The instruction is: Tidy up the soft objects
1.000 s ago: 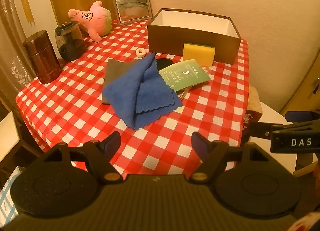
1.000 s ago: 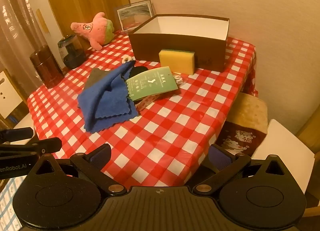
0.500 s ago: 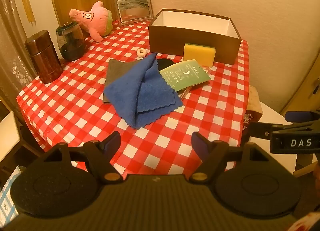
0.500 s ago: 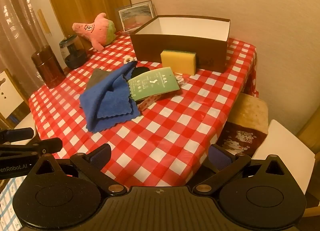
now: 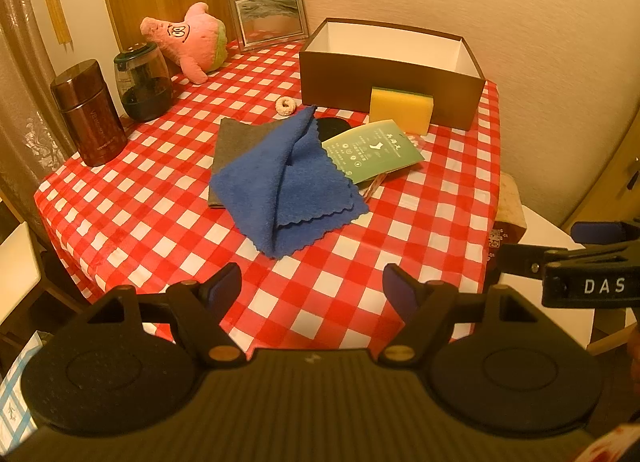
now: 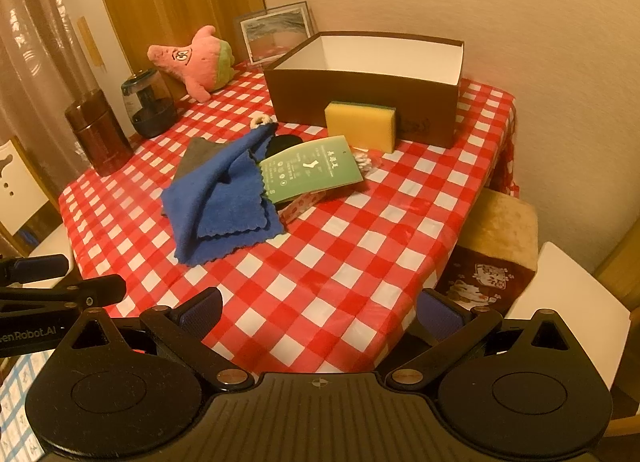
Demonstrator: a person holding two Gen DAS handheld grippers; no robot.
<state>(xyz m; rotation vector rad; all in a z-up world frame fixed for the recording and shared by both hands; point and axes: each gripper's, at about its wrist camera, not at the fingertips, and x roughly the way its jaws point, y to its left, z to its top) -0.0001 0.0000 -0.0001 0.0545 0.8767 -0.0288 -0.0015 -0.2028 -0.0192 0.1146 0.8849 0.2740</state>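
Your left gripper (image 5: 312, 282) and right gripper (image 6: 318, 308) both hang spread wide and empty over the near edge of the red-checked tablecloth (image 5: 340, 274). Beyond them, the folded blue fleece cloth (image 5: 280, 182) lies mid-table; the yellow sponge (image 5: 400, 108) leans against the brown box (image 5: 384, 76).

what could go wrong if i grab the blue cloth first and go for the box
The blue cloth overlaps the grey cloth and the green card pack, so lifting it may drag either along. The sponge stands against the box front; a low carry could knock it over. Both grippers, left and right, are open and empty.
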